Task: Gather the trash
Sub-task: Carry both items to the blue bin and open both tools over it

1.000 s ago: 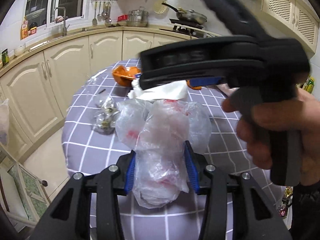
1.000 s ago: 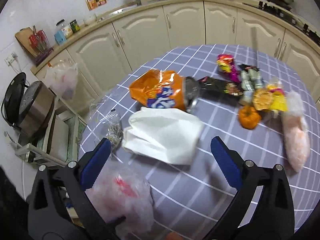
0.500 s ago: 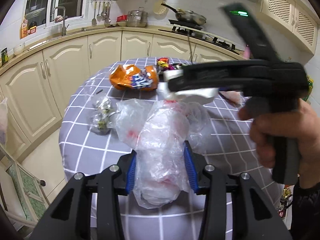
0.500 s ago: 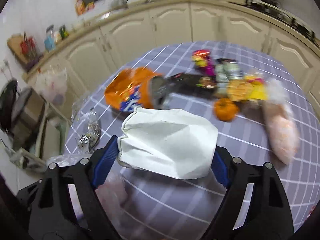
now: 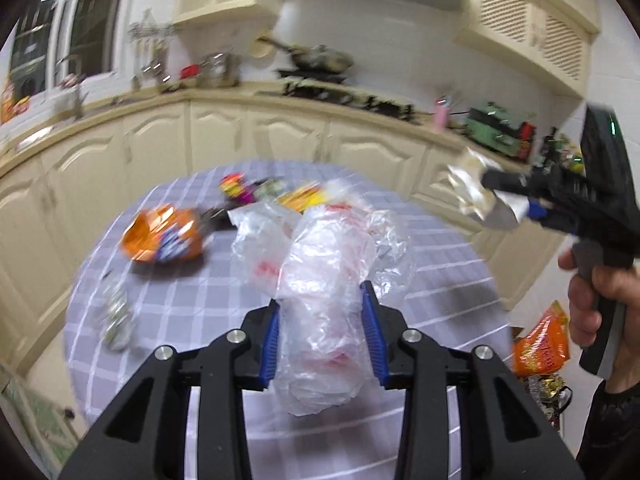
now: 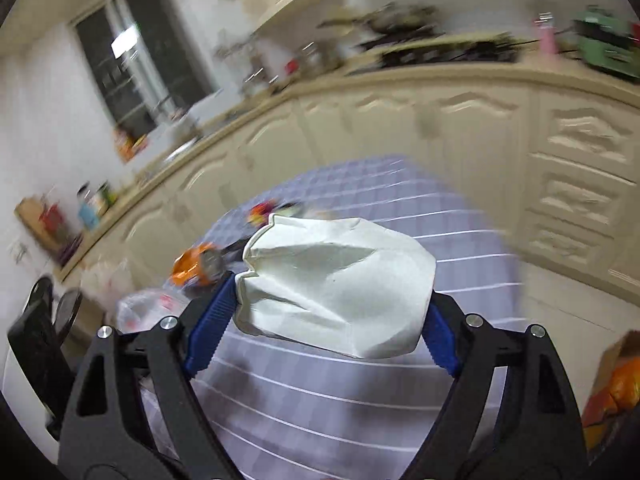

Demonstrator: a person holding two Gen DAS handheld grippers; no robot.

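Right gripper had clamped the white paper bag between its jaws and lifted it off the table, while left gripper's jaws, closing, squeezed the clear plastic bag; bagging likely next.

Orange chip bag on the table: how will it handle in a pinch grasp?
The orange chip bag lies torn open and crumpled, so it is probably floppy and light. Its glossy film may slip between pads. Flat on the table, it should not roll; crumbs could spill from the open end.
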